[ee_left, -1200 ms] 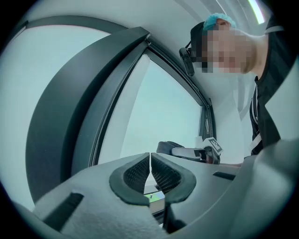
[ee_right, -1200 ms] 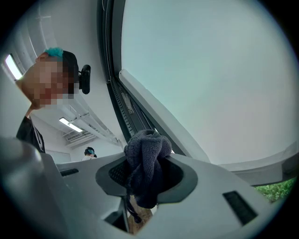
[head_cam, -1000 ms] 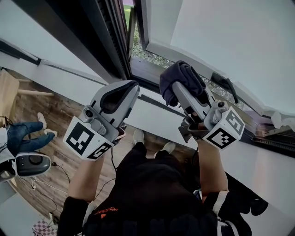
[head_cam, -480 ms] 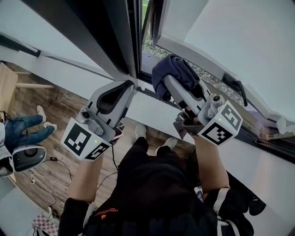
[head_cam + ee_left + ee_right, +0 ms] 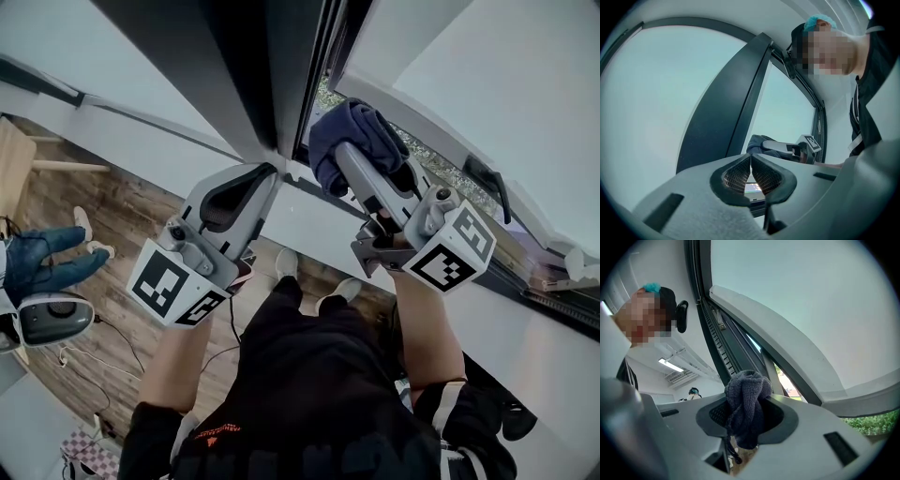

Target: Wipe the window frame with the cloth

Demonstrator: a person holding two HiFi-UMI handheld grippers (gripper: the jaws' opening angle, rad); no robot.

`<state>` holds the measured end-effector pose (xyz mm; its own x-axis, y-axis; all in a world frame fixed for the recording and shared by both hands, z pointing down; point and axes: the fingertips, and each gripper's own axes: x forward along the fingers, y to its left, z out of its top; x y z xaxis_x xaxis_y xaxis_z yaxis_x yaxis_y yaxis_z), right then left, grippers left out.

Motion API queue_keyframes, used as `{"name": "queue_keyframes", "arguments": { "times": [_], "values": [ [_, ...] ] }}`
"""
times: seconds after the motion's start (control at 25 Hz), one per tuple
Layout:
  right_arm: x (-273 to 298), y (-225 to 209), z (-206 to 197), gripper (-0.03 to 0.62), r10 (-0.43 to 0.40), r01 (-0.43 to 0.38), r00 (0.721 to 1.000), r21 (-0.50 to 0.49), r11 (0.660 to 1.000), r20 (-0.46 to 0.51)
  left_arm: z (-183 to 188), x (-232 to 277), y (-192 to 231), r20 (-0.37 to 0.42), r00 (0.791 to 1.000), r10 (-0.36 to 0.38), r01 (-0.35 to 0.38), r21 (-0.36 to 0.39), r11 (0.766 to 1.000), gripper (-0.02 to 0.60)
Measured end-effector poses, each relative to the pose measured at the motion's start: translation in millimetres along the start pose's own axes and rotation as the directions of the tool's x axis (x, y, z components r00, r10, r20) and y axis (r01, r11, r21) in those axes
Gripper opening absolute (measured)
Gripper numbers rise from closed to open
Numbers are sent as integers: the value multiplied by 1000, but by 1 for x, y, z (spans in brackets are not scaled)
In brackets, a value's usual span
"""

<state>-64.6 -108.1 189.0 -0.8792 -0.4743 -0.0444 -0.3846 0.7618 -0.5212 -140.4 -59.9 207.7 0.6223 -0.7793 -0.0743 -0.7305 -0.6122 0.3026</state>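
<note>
A bunched dark blue cloth (image 5: 349,141) sits in my right gripper (image 5: 345,157), which is shut on it and holds it at the lower edge of the open window, beside the dark window frame (image 5: 267,84). From the right gripper view the cloth (image 5: 747,401) bulges out between the jaws, with the dark frame (image 5: 719,341) rising just behind it. To the left, my left gripper (image 5: 253,178) points at the bottom of the same frame, its jaws shut with nothing between them. In the left gripper view, the left gripper (image 5: 751,176) faces the frame (image 5: 729,105) and the cloth (image 5: 761,143) shows beyond it.
The white sash (image 5: 469,75) of the open window stands to the right, with a black handle (image 5: 487,183) on it. A white sill (image 5: 309,220) runs under both grippers. Wooden floor (image 5: 103,281) lies below left, where another person's blue-gloved hand (image 5: 47,262) shows.
The right gripper with the cloth has shifted left and up along the window's lower edge, towards the dark frame. The left gripper has stayed near the frame's bottom.
</note>
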Motion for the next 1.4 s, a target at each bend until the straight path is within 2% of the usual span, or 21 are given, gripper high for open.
{"name": "queue_keyframes", "arguments": {
  "times": [0.88,1.4],
  "values": [
    [4,-13,-15,120,-7,7,1000,23,1000,-12,-20,5,-5,-16,1000,4,-4,-30,1000,26],
    [1,-37,-47,120,-34,36,999,57,998,-38,-55,14,-5,-61,998,-3,-1,-72,997,26]
  ]
}}
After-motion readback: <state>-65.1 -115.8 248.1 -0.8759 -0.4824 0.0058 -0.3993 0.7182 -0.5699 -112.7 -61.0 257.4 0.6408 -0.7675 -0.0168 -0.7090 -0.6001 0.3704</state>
